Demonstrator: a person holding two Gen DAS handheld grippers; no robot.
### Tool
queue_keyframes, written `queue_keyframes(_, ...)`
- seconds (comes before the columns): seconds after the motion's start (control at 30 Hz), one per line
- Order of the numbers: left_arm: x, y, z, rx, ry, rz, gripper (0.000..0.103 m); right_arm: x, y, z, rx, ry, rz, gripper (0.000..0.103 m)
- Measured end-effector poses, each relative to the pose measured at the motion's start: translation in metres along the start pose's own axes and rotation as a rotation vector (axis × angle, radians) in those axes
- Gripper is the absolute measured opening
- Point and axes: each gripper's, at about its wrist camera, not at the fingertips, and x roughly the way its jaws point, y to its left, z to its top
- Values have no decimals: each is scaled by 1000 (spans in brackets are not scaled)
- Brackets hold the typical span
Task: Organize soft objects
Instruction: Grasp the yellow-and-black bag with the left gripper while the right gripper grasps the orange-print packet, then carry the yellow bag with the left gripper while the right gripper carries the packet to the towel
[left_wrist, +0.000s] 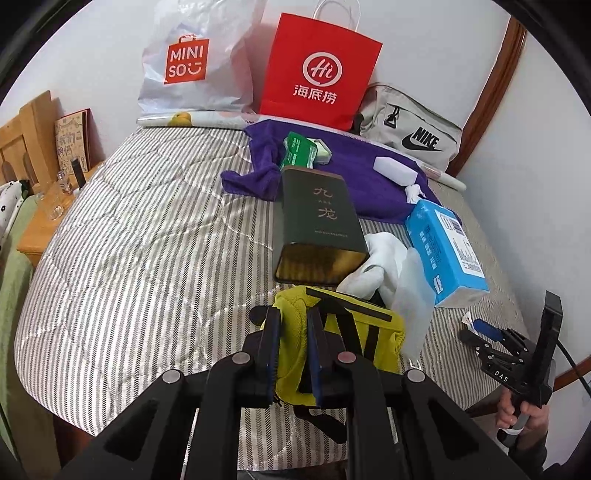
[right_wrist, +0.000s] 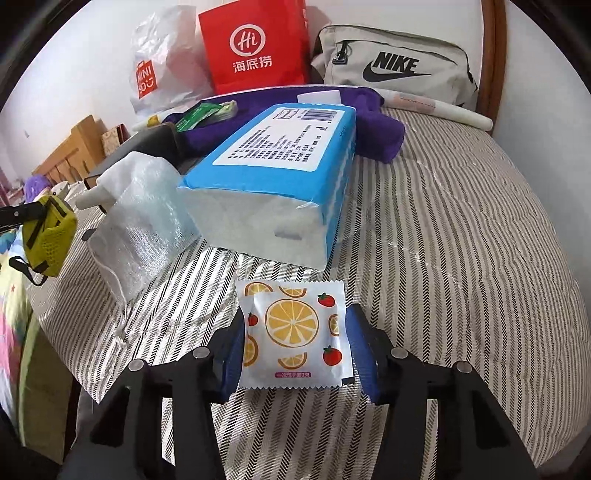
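Note:
My left gripper (left_wrist: 291, 317) is shut on a yellow mesh pouch (left_wrist: 354, 332) with black straps, held just above the striped bed; the pouch also shows at the far left of the right wrist view (right_wrist: 51, 232). My right gripper (right_wrist: 295, 321) is open, its fingers either side of a flat packet printed with orange slices (right_wrist: 293, 336) that lies on the bed. The right gripper shows in the left wrist view (left_wrist: 480, 332). A blue tissue pack (right_wrist: 273, 166) lies behind the packet. A white cloth (left_wrist: 376, 266) and a bubble-wrap bag (right_wrist: 140, 221) lie nearby.
A dark green tin (left_wrist: 317, 221), a purple towel (left_wrist: 351, 162), a green packet (left_wrist: 301, 151), a red paper bag (left_wrist: 317, 70), a Miniso plastic bag (left_wrist: 188, 62) and a grey Nike bag (left_wrist: 410, 133) sit toward the wall. A wooden nightstand (left_wrist: 40, 218) stands left of the bed.

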Motion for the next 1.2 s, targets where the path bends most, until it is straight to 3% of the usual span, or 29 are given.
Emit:
queue_keyframes(0.23,4,-1,-2,4,12,-5,14,1,2,-3,-38,-7,-9,47)
queue_keyframes(0.27,4,0,-2,2,12,-5,14,0,0,-4,-29,-6,-4,44)
queue_keyframes(0.33,3,1,-2,-4,13,-5,14,-1,-5,-3,-18,-2,-27,29)
queue_keyframes(0.67,0,2,-1,-15,2,-17,14,-8,-10,3,11,2,22,24)
queue_keyframes(1.2,-17,-12,27,0,-36,-66,14,-60,11,36,-38,-88,127,23)
